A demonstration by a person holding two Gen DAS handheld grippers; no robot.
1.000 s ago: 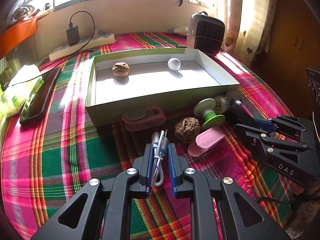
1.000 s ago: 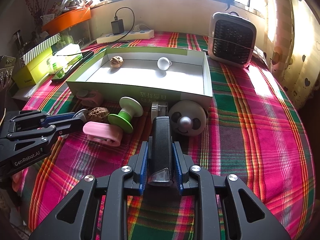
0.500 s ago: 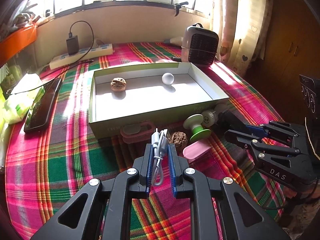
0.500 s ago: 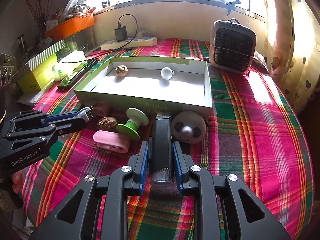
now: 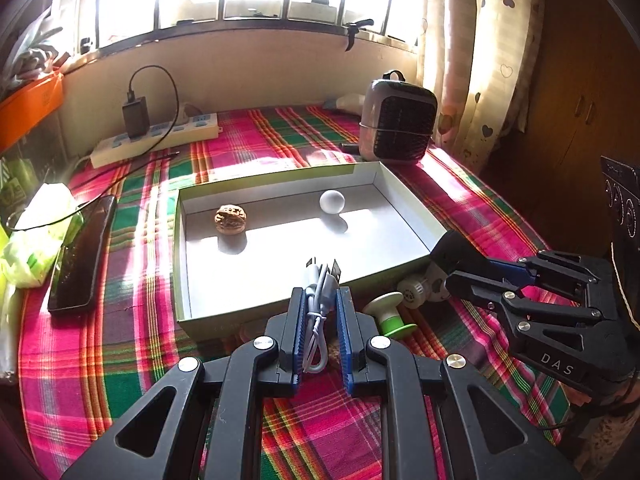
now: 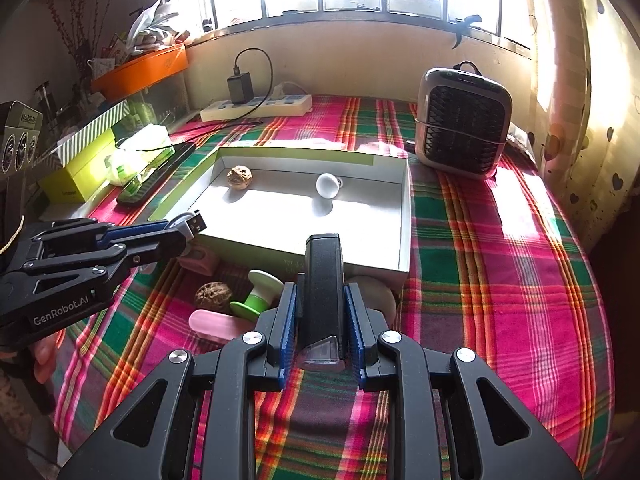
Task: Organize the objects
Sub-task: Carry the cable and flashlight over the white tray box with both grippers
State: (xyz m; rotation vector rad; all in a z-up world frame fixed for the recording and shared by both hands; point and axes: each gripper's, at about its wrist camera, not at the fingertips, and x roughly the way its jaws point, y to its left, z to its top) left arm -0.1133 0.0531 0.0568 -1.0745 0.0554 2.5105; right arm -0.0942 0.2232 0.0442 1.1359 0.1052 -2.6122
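My left gripper point(image 5: 319, 300) is shut on a coiled white USB cable point(image 5: 318, 300) and holds it above the near wall of the open green-and-white box point(image 5: 416, 220). My right gripper point(image 6: 320, 300) is shut on a black rectangular device point(image 6: 322, 276), raised in front of the box point(image 6: 404, 216). Inside the box lie a walnut point(image 5: 231, 219) and a white ball point(image 5: 332, 201). On the cloth before the box lie a second walnut point(image 6: 214, 297), a green-and-white spool point(image 6: 258, 298), a pink flat piece point(image 6: 214, 324) and a pink holder point(image 6: 198, 260).
A grey fan heater point(image 6: 462, 128) stands behind the box at the right. A power strip with charger point(image 5: 156, 136) lies at the back. A black phone point(image 5: 82, 248) and a plastic bag point(image 5: 36, 236) lie left of the box. A round panda-faced item point(image 5: 424, 286) lies by the box's right corner.
Both grippers have risen and moved toward the box with their loads. The left gripper's cable now hangs over the box's near wall; the loose items on the cloth have not moved.
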